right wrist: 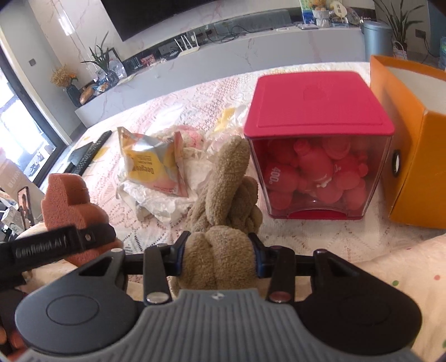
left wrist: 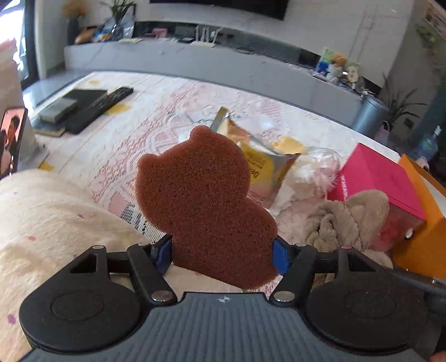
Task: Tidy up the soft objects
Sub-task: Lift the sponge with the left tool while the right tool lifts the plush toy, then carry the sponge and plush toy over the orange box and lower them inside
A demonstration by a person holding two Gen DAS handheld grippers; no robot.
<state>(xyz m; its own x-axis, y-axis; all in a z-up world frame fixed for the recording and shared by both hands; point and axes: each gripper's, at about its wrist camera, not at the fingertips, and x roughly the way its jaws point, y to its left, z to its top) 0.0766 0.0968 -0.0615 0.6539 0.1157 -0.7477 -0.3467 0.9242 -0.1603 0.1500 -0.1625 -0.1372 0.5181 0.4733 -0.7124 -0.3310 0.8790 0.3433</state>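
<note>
At frame center: left gripper (left wrist: 223, 252) is pinching brown sponge (left wrist: 200, 200) | right gripper (right wrist: 218, 259) is squeezing tan towel (right wrist: 223, 200)

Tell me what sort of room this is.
Most likely a home living room: a large dark TV hangs on the wall above a long low media console, remote controls lie on the lace-covered table, and potted plants stand around.

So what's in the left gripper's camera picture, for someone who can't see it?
The left gripper holds up a brown bear-shaped sponge over a table with a lace cloth. Behind it lie a yellow snack packet, a tan fluffy towel and a pink-lidded box.
</note>
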